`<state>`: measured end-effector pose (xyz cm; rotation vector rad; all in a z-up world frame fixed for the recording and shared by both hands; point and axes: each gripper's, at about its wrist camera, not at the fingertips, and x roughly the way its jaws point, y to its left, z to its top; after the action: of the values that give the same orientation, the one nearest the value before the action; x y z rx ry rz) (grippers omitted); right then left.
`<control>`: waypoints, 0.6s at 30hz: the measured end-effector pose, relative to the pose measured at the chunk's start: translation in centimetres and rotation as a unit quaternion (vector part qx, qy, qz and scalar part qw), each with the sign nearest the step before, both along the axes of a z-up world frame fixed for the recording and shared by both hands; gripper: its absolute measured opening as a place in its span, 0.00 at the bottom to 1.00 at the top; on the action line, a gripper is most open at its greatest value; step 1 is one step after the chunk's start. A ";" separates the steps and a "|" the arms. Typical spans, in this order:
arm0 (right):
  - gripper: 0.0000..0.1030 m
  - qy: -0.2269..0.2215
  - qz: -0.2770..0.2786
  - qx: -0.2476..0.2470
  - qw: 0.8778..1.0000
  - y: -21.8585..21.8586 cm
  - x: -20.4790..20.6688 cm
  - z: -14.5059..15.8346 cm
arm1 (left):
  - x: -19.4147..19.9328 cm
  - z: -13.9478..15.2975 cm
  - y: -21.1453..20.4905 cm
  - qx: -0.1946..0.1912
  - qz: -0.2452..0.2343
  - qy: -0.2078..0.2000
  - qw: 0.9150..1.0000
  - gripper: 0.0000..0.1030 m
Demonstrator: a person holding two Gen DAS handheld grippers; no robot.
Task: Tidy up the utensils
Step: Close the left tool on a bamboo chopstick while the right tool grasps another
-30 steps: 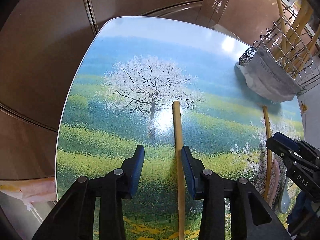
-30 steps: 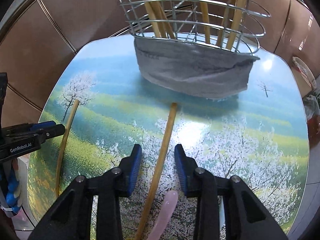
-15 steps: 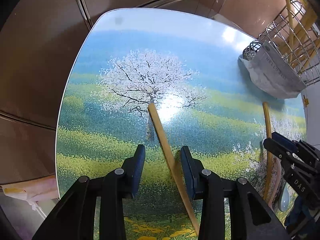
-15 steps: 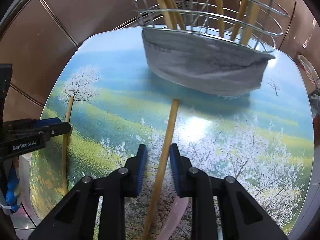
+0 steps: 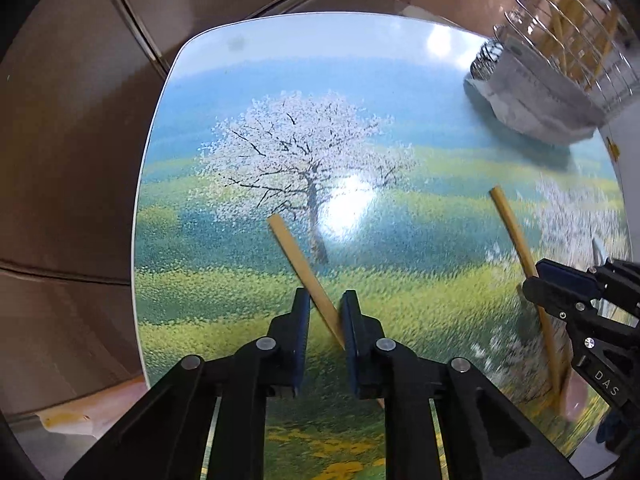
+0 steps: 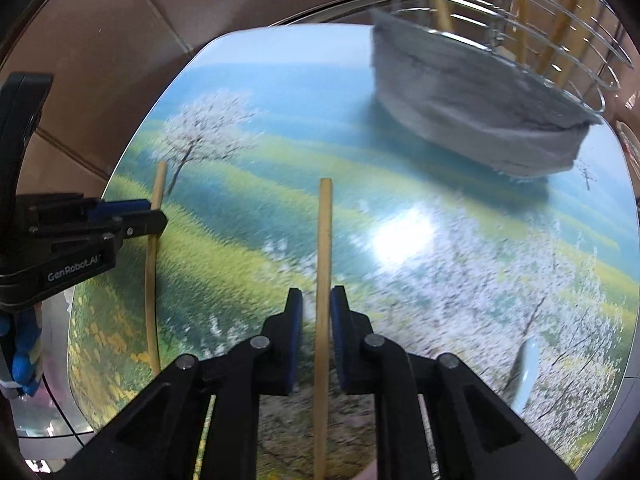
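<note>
Currently we see left tongs [image 5: 325, 320] narrowed around one chopstick [image 5: 304, 276]; right tongs [image 6: 316, 318] narrowed around another chopstick [image 6: 323, 264]; firm grip unconfirmed.

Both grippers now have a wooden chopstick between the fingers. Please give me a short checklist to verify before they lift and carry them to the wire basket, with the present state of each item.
1. Left gripper closed around the left chopstick: cannot tell; the stick lies slanted and touches only one pad.
2. Right gripper closed around the right chopstick: not ok; small gaps show on both sides.
3. Stick lined up with the fingers: right ok, left not ok.
4. The two grippers apart from each other: ok.
5. Wire basket upright, with room among the chopsticks in it: ok.
6. Path over the table to the basket free: ok; the white spoon lies aside.
</note>
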<state>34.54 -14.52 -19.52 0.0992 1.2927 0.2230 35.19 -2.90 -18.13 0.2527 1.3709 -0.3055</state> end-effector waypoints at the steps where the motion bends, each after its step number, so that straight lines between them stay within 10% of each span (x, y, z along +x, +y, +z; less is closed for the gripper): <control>1: 0.14 0.001 0.004 -0.002 1.000 0.5 -0.1 0.0 | -0.4 -0.1 0.2 0.003 -0.006 0.000 1.000 0.14; 18: 0.09 0.011 0.042 -0.041 0.998 6.5 -3.3 -0.7 | -6.6 -1.5 2.5 0.016 -0.041 -0.015 0.999 0.08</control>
<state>31.20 -8.01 -20.21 -0.0221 1.3282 0.2413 28.63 -0.44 -19.59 0.3395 1.3384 -0.3460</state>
